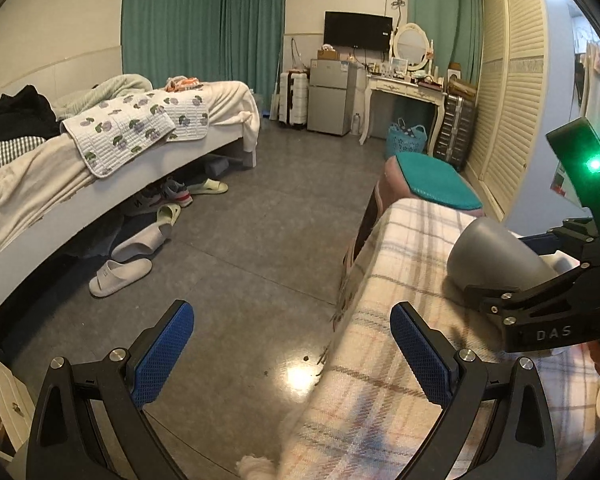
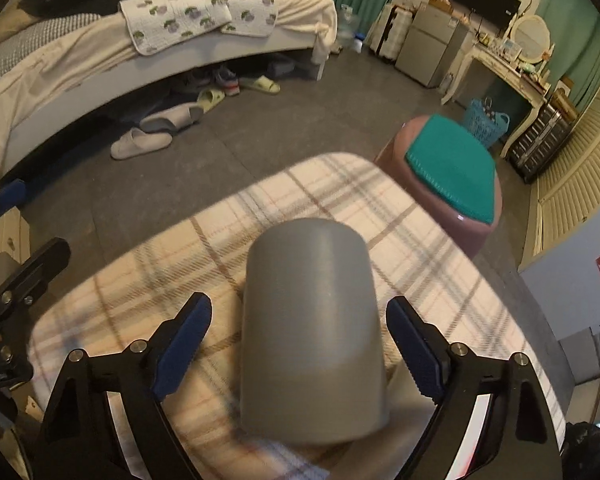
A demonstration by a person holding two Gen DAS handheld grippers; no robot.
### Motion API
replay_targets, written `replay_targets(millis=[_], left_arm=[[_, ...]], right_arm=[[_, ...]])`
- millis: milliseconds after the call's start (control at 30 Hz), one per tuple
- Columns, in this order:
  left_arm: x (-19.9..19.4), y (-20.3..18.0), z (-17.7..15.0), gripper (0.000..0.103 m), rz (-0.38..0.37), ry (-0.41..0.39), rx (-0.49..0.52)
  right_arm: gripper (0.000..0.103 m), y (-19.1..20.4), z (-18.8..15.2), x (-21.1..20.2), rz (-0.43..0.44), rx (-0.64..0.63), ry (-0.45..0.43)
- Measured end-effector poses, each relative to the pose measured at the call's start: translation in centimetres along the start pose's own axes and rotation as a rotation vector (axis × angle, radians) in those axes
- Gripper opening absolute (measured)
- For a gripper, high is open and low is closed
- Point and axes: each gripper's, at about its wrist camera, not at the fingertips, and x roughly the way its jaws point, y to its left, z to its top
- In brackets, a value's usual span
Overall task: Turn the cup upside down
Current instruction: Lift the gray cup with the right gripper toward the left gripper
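My right gripper (image 2: 299, 354) has its fingers spread wide, and the grey cup (image 2: 312, 332) sits between them, closed base up and farthest from me, its wider rim end near the finger roots. I see a gap on each side between the blue pads (image 2: 414, 350) and the cup wall, so nothing is clamped. The cup rests on the plaid cloth (image 2: 148, 276) that covers the table beneath both fingers.

My left gripper (image 1: 292, 354) is also spread apart and holds nothing; its left finger hangs over the grey floor (image 1: 260, 216), its right finger over the edge of the plaid cloth. From this side the cup lies well to the right of my left fingers, with the right gripper around it. Beyond the fingertips stands a pink stool (image 2: 476, 236) with a teal cushion (image 2: 452, 168).
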Motion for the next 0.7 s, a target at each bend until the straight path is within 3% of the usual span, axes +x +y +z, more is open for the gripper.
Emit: replay_targets(millis=[67,100,267,433,600,700], left_arm=[[0.0,-0.1,0.0,0.102,-0.004,0.003,0.002],[-0.1,-0.1,0.0,0.102,-0.006,0.001,0.004],[-1.3,-0.4,0.2,0.102,-0.018,-0.018,0.001],[-3.9,-0.7,0.8,0.102,-0.047,-0.061,0.01],[-6.1,-1.1,0.6,0.102,-0.084,-0.086,0.011],[-7.1,-1.6,0.1,0.102,-0.109,-0.088,0.004]], right_arm=[[0.081,0.1,0.0,0.6,-0.008,-0.006,0.008],[0.072,0.0,0.0,0.6,-0.029,-0.007,0.005],[0.072,0.1,-0.4,-1.4,-0.02,0.031,-0.048],[0.072,0.2,-1.7,-6.6,-0.015,0.112,-0.123],[0.072,0.9,-4.9,-11.8,-0.029,0.215,-0.154],[0.072,1.1,-7.7,-13.4,-0.062,0.31,-0.118]])
